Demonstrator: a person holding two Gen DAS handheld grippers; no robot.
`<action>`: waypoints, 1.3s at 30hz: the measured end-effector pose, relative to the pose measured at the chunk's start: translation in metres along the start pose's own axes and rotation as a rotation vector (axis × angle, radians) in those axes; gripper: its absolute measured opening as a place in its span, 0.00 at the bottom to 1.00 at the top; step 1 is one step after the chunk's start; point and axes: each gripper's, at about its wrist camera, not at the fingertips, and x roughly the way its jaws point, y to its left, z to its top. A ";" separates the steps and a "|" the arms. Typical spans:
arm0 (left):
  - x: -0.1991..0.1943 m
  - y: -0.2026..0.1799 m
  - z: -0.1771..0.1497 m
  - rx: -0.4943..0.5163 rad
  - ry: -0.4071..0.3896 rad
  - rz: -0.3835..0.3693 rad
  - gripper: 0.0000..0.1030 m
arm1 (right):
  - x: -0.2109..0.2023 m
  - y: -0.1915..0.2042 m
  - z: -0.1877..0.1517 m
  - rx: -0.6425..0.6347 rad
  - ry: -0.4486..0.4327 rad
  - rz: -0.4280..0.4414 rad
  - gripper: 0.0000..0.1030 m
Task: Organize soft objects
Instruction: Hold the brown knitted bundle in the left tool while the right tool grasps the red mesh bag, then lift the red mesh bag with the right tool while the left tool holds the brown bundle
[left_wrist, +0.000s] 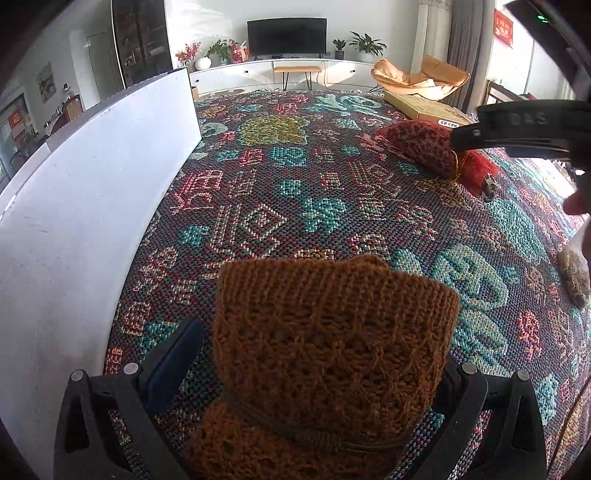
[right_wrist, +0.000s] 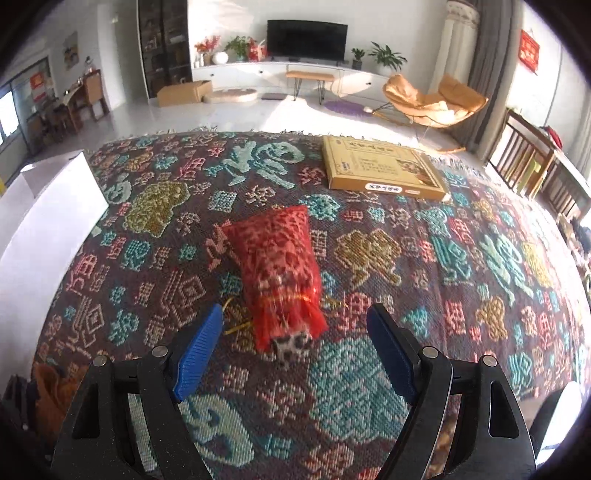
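Observation:
My left gripper (left_wrist: 317, 354) has its fingers around a brown knitted pouch (left_wrist: 332, 339) tied with a cord, above the patterned cloth; the pouch hides the right finger. A red mesh drawstring bag (right_wrist: 277, 266) with a spotted cloth inside lies on the cloth, its mouth toward my right gripper (right_wrist: 295, 325). The right gripper is open and empty, just short of the bag's mouth. The red bag also shows in the left wrist view (left_wrist: 424, 147), with the right gripper's body (left_wrist: 524, 129) above it.
A white box (left_wrist: 92, 206) stands along the left, also in the right wrist view (right_wrist: 51, 199). A flat yellow carton (right_wrist: 380, 170) lies at the far edge of the cloth. A brownish lump (left_wrist: 574, 273) lies at right. A woven patterned cloth (right_wrist: 461, 277) covers the surface.

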 end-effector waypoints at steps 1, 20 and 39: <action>0.000 0.000 0.000 -0.001 0.000 -0.001 1.00 | 0.015 0.003 0.005 -0.019 0.048 0.011 0.80; 0.001 -0.001 0.001 0.001 -0.002 0.007 1.00 | -0.093 -0.023 -0.198 0.240 -0.025 -0.113 0.22; 0.001 -0.001 0.001 0.001 -0.002 0.008 1.00 | -0.081 -0.039 -0.217 0.300 -0.058 -0.117 0.82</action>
